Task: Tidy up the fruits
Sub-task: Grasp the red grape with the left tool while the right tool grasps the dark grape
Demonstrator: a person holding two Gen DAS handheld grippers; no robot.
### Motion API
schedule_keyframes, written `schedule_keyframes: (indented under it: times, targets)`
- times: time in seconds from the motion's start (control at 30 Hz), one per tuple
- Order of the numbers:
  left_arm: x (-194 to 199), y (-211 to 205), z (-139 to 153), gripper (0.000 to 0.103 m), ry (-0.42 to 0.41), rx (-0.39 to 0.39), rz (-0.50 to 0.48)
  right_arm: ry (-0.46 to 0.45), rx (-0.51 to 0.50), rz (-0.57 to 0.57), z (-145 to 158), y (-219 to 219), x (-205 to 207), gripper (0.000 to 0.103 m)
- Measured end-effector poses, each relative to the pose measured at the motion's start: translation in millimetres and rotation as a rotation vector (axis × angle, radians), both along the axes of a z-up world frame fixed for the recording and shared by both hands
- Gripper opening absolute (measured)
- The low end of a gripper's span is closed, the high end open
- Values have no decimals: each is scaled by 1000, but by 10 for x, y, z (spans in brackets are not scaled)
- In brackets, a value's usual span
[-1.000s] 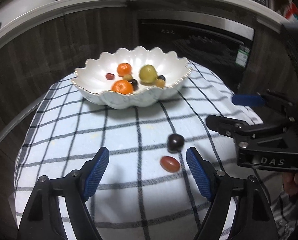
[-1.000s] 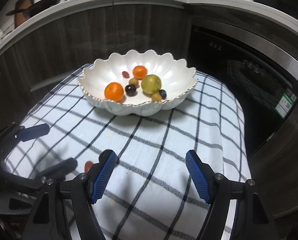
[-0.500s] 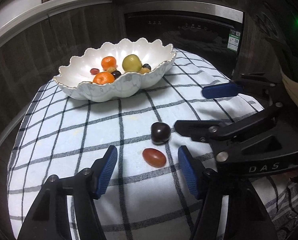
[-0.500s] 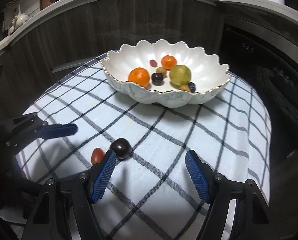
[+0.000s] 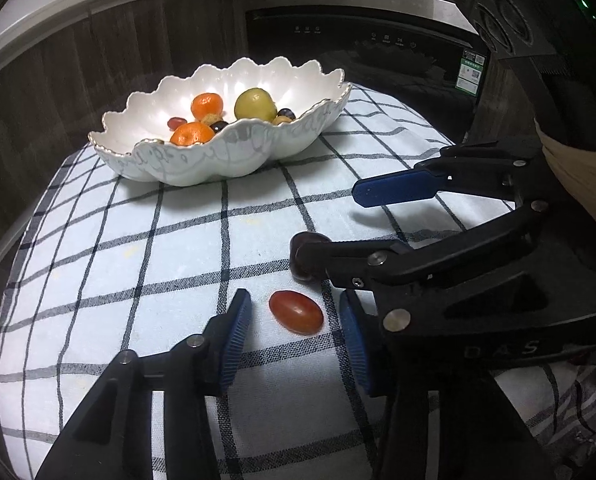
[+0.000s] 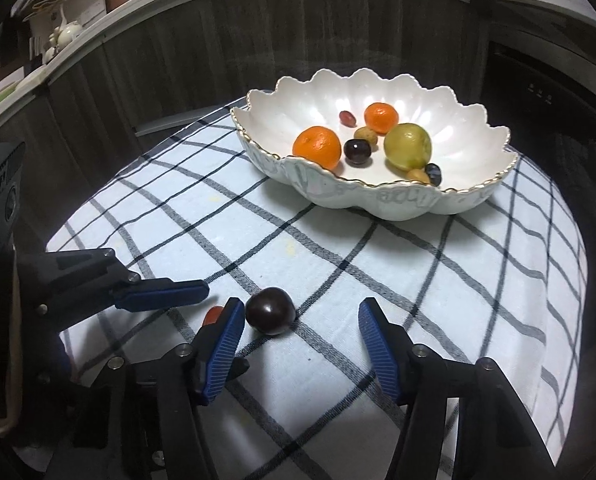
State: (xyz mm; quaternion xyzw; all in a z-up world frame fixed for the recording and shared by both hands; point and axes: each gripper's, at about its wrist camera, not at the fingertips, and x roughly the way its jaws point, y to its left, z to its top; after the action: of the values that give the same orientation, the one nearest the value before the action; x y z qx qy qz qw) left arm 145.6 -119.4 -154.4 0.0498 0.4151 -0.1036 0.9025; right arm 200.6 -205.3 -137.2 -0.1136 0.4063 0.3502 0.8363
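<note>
Closing since the earlier frame, both grippers' fingers stand open: left gripper (image 5: 294,338) brackets the red tomato (image 5: 296,312) untouched, right gripper (image 6: 299,344) has the dark plum (image 6: 270,316) beside its left finger.

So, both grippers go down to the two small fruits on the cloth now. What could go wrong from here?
1. The right gripper lies across the left gripper; their jaws, which have just been closing, could collide.
2. The dark round fruit sits beside one pad, off-centre; it may roll away.
3. The red oval fruit is not gripped yet; uneven contact may push it along the checked cloth.
</note>
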Motion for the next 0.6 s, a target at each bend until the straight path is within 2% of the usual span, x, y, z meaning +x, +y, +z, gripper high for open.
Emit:
schedule_keyframes:
  times: [0.17, 0.33, 0.53, 0.6]
  targets:
    - [11, 10, -21, 35, 12, -12, -5, 25, 3, 17, -46, 57, 24, 51]
    - [5, 27, -22, 29, 8, -16, 1, 58, 19, 33, -87, 111, 37, 48]
    - [9, 39, -25, 27, 8, -25, 1, 117, 62, 54, -128, 153, 64, 31]
    - [7, 38, -26, 26, 8, -28, 0, 126, 71, 56, -131, 158, 64, 29]
